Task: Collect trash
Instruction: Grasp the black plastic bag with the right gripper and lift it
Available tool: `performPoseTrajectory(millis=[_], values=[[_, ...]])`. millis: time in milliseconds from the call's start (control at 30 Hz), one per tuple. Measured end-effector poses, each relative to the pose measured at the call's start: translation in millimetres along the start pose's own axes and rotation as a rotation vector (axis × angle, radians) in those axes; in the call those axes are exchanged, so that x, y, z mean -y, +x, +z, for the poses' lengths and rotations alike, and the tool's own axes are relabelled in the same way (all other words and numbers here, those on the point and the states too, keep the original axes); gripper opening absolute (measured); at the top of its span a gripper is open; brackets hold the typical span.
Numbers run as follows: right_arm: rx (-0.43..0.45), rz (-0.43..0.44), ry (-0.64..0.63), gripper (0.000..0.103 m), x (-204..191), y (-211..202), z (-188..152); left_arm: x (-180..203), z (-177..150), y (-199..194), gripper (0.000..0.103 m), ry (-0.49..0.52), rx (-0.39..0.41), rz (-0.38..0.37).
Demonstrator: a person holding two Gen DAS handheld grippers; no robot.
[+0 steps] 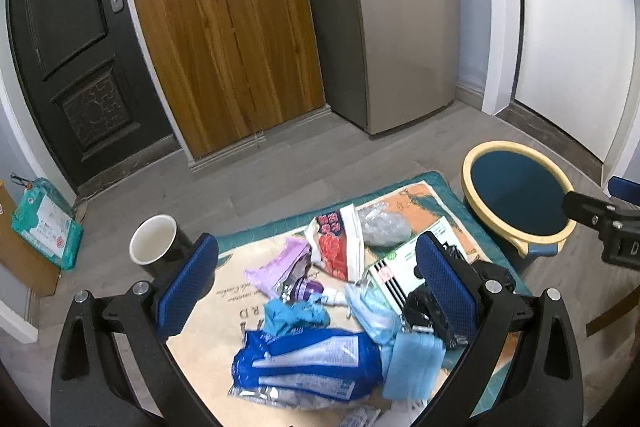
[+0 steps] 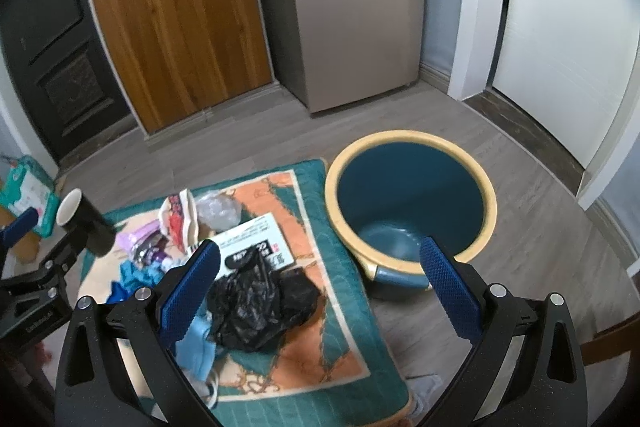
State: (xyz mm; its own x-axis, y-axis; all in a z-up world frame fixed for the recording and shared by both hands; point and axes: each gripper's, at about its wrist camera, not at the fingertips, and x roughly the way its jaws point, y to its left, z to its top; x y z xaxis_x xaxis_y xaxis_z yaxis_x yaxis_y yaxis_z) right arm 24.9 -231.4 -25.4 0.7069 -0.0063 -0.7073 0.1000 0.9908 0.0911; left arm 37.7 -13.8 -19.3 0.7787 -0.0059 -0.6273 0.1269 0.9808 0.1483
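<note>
Hovering over the rug (image 1: 224, 311), the left gripper (image 1: 316, 279) and right gripper (image 2: 320, 269) both gape wide, holding nothing — trash lies below: a blue packet (image 1: 308, 363), a black bag (image 2: 260, 303), then the empty bin (image 2: 412, 199) just beside the rug.

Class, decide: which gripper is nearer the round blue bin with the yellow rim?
Right. The right gripper hovers beside the round blue bin with the yellow rim; the left gripper hangs over the litter, farther away.
</note>
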Motion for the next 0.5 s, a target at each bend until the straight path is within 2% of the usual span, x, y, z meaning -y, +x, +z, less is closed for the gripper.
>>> performPoseTrajectory(millis=[67, 233, 367, 500], values=[[0.001, 0.001, 0.002, 0.099, 3, 3, 2, 2, 2, 5, 0.097, 0.019, 0.008, -0.024], [-0.008, 0.008, 0.047, 0.099, 14, 17, 9, 10, 2, 24, 0.097, 0.090, -0.002, -0.025], [0.008, 0.112, 0.167, 0.099, 34, 26, 22, 9, 0, 37, 0.097, 0.102, -0.033, -0.033], [0.026, 0.071, 0.172, 0.099, 44, 39, 30, 1, -2, 40, 0.097, 0.084, -0.042, -0.052]])
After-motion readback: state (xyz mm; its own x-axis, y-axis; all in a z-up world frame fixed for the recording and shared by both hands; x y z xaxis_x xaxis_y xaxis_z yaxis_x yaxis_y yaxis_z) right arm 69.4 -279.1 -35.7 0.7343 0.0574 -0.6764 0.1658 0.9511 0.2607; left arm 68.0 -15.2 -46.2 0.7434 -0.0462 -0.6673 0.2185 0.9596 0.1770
